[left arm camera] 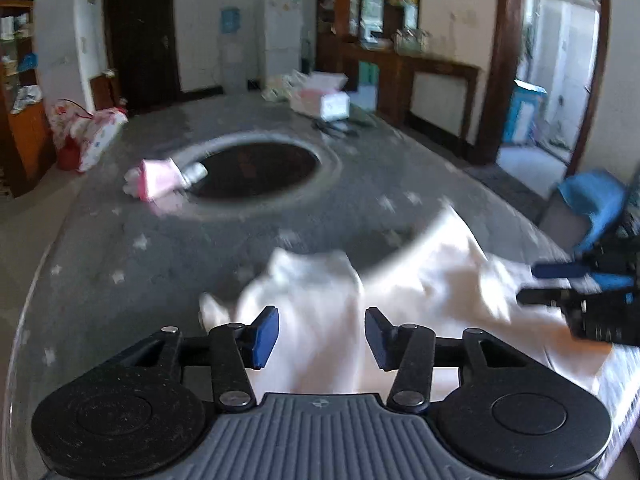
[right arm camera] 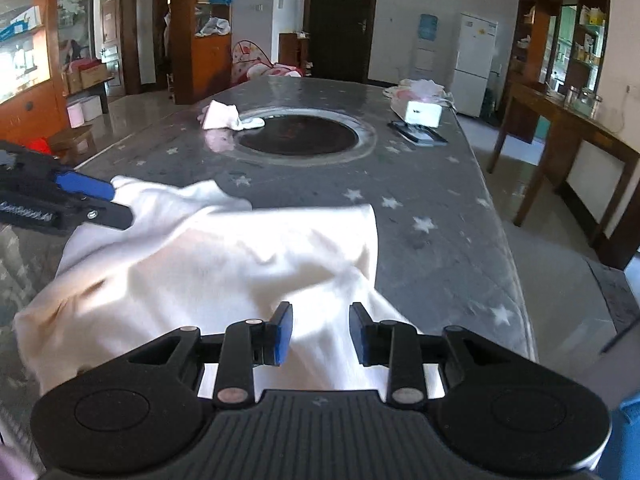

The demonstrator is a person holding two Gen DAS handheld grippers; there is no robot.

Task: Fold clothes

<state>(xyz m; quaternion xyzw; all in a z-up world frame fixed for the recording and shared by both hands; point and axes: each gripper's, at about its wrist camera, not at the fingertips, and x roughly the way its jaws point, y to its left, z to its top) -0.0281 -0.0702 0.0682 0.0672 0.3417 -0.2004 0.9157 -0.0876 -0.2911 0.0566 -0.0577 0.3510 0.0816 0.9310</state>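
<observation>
- While both jaws stand apart, empty, the left hand-held gripper (left arm camera: pixel 322 336) and right hand-held gripper (right arm camera: pixel 320 334) hover over the white garment (right arm camera: pixel 208 256).
- Soft, light, limp; judged best pinched at its edge nearest the round recess (right arm camera: pixel 298 134).

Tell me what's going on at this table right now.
A person with a gripper in each hand is folding a white garment on a grey table. Both the left gripper and the right gripper are open over the cloth, neither pinching it. The garment lies rumpled at the near end, not yet neatly folded. Farther off, a small pink and white cloth rests beside the table's dark round inset.
</observation>
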